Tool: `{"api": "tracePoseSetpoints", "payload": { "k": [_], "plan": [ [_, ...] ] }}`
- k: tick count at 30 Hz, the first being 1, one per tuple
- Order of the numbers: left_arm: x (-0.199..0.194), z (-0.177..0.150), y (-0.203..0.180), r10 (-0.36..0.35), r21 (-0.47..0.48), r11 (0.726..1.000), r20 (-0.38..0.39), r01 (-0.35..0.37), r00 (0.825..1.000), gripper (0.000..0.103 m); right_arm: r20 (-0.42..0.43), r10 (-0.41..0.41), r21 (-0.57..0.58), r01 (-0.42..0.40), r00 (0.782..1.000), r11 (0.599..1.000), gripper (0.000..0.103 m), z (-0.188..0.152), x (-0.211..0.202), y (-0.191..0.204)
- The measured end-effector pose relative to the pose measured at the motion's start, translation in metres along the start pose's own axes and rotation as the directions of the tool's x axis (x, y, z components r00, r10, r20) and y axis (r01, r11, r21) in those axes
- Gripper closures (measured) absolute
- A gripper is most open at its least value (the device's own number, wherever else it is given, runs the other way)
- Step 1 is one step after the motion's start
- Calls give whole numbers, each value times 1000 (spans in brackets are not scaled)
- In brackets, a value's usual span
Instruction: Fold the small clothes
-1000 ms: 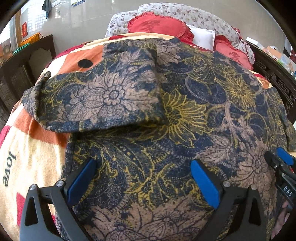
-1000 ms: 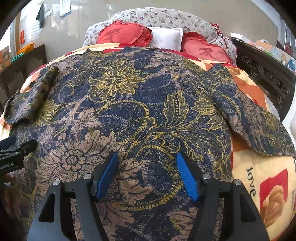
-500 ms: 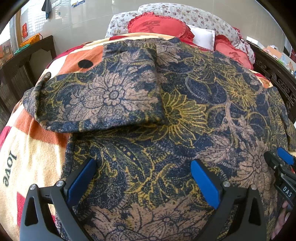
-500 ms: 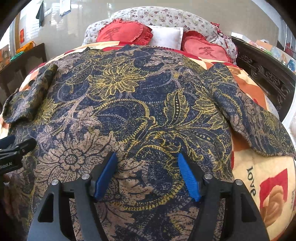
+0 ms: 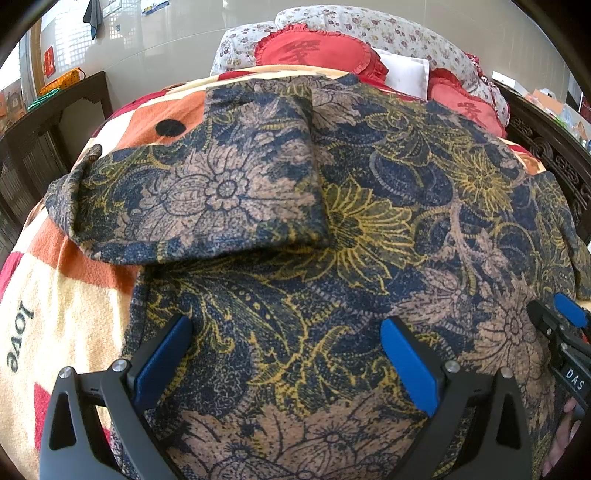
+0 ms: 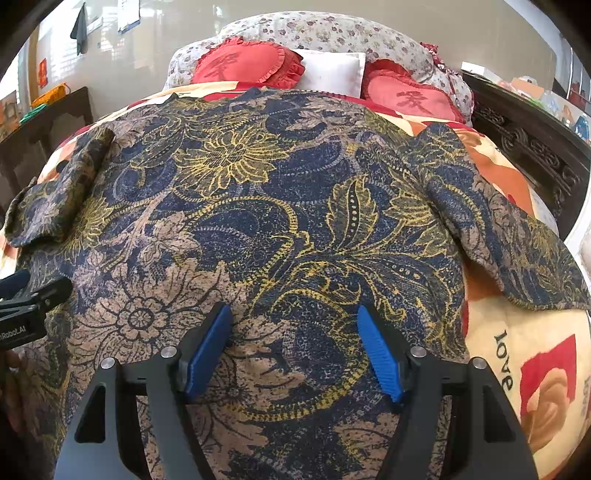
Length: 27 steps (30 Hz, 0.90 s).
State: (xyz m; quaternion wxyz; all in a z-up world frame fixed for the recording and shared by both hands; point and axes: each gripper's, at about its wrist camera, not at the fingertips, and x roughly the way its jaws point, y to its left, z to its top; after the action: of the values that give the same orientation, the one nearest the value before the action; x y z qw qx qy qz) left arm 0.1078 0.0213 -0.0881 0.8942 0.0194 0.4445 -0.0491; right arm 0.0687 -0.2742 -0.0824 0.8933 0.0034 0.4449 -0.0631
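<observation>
The patterned top [image 5: 369, 229] lies spread flat on the bed's blanket [image 5: 55, 314], hem end toward the person and collar end toward the pillows [image 6: 332, 33], so its long axis runs away from both tools.

At the far left, the left sleeve [image 5: 207, 192] is already folded inward and rests on the body of the garment. The left gripper [image 5: 286, 350] hovers above the near left part of the top, fingers wide apart with only flat cloth showing between them and nothing clamped.

Further right, the right gripper [image 6: 295, 347] hangs over the near middle of the garment; its fingers have just been opening and now stand wide, with cloth under them but none pinched.

At the far right, the right sleeve [image 6: 517, 243] lies unfolded, spilling off the body onto the blanket. It sits ahead of and to the right of the right gripper, which is clearly the nearer tool, so the next fold likely belongs to that hand.
</observation>
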Motion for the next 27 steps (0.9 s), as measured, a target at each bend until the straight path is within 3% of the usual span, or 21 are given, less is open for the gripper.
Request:
{"api": "tracePoseSetpoints", "payload": {
  "k": [4, 7, 10, 12, 14, 16, 18, 22, 27],
  "plan": [
    [-10, 6, 5, -52, 7, 999, -27, 52, 998, 1, -2, -1, 1, 1, 1000, 1000, 18, 1, 1, -1],
    [-40, 25, 33, -74, -27, 997, 41, 75, 996, 3, -2, -1, 1, 1, 1000, 1000, 18, 1, 1, -1],
    [-55, 54, 69, 8, -41, 999, 92, -4, 996, 3, 0, -5, -2, 5, 1000, 1000, 18, 1, 1, 0],
    [-52, 80, 98, 89, -61, 995, 83, -84, 993, 3, -1, -4, -1, 4, 1000, 1000, 18, 1, 1, 0],
    [-45, 101, 122, 116, -93, 989, 39, -112, 992, 4, 0, -5, -2, 5, 1000, 1000, 18, 1, 1, 0],
    [-35, 126, 153, 83, -158, 984, -13, -84, 997, 12, -1, -7, -3, 7, 1000, 1000, 18, 1, 1, 0],
    [-18, 150, 182, 60, -219, 973, -81, -77, 995, 12, -1, -8, -4, 8, 1000, 1000, 18, 1, 1, 0],
    [31, 172, 214, 92, -223, 963, -265, -154, 960, 12, 0, -13, -7, 13, 1000, 1000, 18, 1, 1, 2],
    [66, 167, 226, 165, -220, 944, -336, -247, 927, 12, 0, -14, -8, 14, 1000, 1000, 18, 0, 1, 1]
  ]
}}
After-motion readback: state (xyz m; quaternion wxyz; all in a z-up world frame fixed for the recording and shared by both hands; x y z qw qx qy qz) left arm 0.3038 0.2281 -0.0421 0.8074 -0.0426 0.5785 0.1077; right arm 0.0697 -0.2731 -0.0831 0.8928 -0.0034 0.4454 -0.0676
